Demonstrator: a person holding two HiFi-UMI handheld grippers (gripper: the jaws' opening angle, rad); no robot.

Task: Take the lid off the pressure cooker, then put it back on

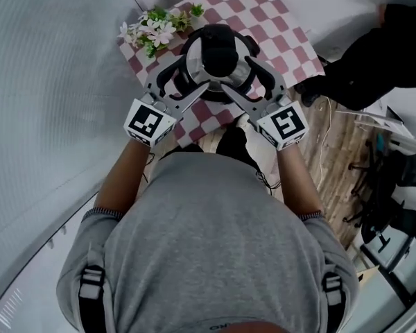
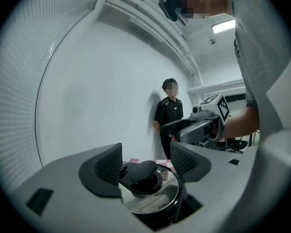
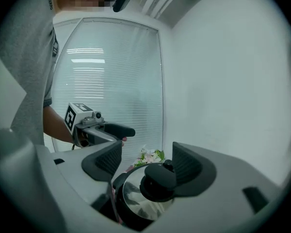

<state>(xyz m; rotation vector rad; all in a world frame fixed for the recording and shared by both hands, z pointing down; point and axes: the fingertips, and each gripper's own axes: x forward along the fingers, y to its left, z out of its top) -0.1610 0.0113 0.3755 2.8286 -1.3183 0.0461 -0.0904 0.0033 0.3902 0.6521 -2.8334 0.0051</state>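
Two claws, both mine, jaws standing apart and clamped on nothing.

1. Left claw (image 2: pixel 146 160): level, lined up on the black knob (image 2: pixel 141 174), which sits between the pads without touching them.
2. Right claw (image 3: pixel 146 160): tipped slightly down, framing the same knob from the other side.
3. Pressure cooker (image 1: pixel 215 61): upright on the checked cloth (image 1: pixel 277 33) that covers the surface. Its polished lid (image 2: pixel 153 200) is seated on it. Contents cannot be seen while it is shut.
4. Flowers (image 1: pixel 156 28): at the cloth's far left corner, near the cooker. I cannot make out what holds them.
5. Person (image 2: pixel 169 115): standing by the far wall, well apart.

Hazards, as I judge them:
- Both claws converge on one knob, so they may knock together.
- A grip off the knob's centre may slide off its rounded top.
- If the lid is locked, a straight pull may drag cooker and cloth, upsetting the flowers.
- The lid's steel looks slick, and a tilted lift could let it drop.
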